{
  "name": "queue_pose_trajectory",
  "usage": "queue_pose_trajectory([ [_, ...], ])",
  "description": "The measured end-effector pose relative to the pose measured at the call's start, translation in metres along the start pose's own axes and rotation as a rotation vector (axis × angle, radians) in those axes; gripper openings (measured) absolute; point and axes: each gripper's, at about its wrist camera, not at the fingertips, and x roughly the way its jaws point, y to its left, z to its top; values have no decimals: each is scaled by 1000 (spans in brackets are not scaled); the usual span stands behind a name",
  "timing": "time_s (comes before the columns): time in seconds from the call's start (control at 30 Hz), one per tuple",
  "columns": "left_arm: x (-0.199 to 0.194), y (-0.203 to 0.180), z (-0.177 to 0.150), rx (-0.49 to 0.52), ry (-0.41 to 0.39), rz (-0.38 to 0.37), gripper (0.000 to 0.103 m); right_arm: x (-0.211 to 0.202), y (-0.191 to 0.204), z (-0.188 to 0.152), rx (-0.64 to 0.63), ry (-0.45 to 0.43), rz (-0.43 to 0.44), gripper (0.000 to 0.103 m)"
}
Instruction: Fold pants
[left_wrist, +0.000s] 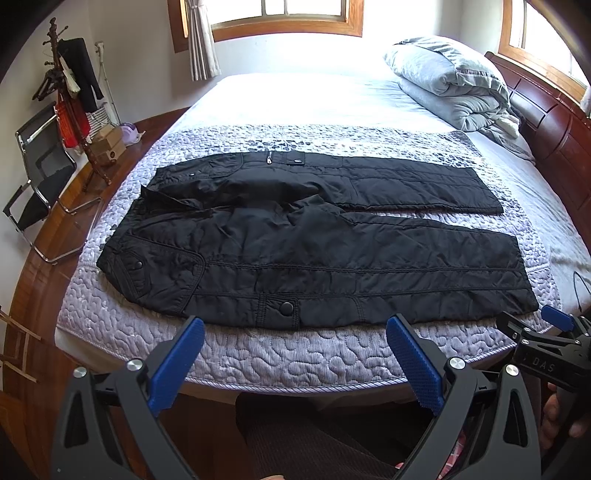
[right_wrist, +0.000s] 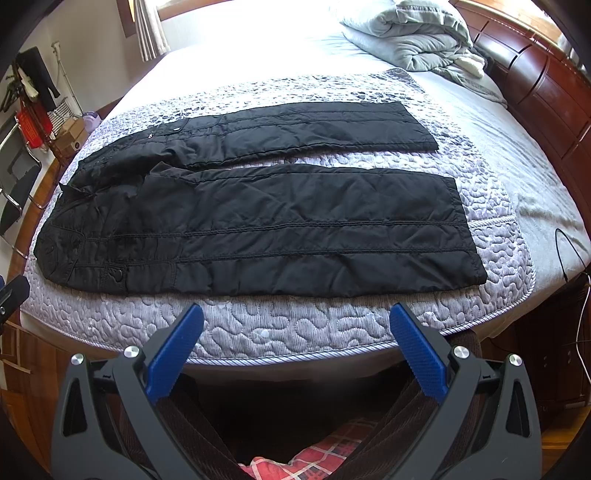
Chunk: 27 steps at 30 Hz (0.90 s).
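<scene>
We see one pair of black pants (left_wrist: 314, 254) laid flat on the quilt (left_wrist: 295, 354) along the near edge of the bed (left_wrist: 314, 99), waist toward the left edge, two legs running toward the right edge. The legs lie side by side, apart past the crotch, with a strip of quilt showing between them. Near leg sits close to the bed's near edge; far leg is further in. We count three snap buttons on the pants in the left view.

Two grippers, both short of the bed's near edge, neither touching the pants. Left gripper (left_wrist: 295, 365): jaws wide apart, nothing between them, aimed at the waist-side half of the near leg. Right gripper (right_wrist: 295, 354): jaws wide apart too, holding nothing, aimed at the middle of the near leg. In the left view the right gripper shows at the right margin with part of a hand (left_wrist: 561, 417) on it.

One folded duvet (left_wrist: 450, 81) at the far right corner of the bed, against the headboard (left_wrist: 554, 122). Two windows (left_wrist: 288, 11) in view. One chair (left_wrist: 40, 173) and one coat rack (left_wrist: 70, 96) off the left edge.
</scene>
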Motion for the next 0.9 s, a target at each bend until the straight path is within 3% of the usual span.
queue_pose_trajectory([
  [0.63, 6, -1, 2, 6, -2, 0, 99, 7, -1, 0, -3, 12, 0, 101],
  [0.77, 18, 6, 8, 0, 14, -110, 99, 10, -8, 9, -7, 7, 19, 101],
  [0.9, 55, 50, 30, -96, 101, -196, 99, 20, -41, 50, 10, -5, 82, 101],
])
